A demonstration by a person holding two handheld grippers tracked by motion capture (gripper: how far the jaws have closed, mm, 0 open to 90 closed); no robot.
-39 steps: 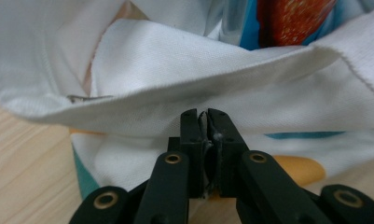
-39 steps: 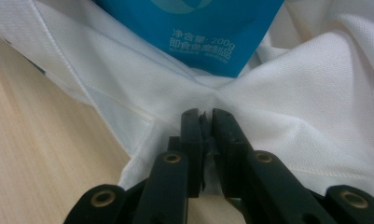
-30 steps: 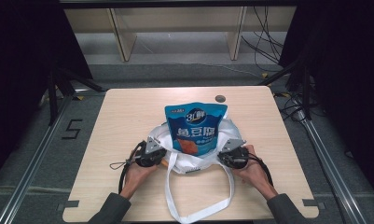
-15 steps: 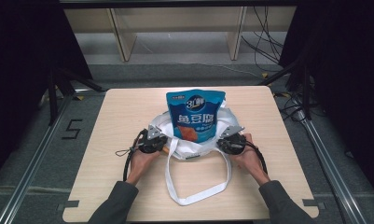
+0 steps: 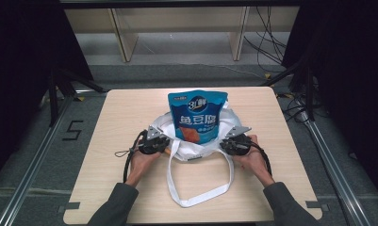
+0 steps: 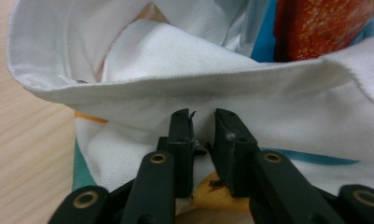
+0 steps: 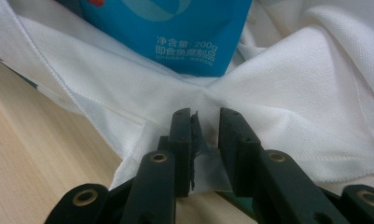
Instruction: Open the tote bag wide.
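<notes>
a: well, from the high view, where's the white tote bag?

b: mid-table, slumped open, with a blue snack pouch standing upright in it. its long strap loops toward the near edge. the left hand-held gripper sits at the bag's left rim, the right hand-held gripper at its right rim.

a: and the left gripper view?

b: the left hand-held gripper has just been opening; its jaws stand a narrow gap apart. white fabric lies between them, not pinched. the bag's rim folds across just beyond the tips.

a: the right gripper view?

b: same story. the right hand-held gripper has just been opening, narrow gap, cloth between the pads but loose. the pouch rises right behind the fabric.
</notes>
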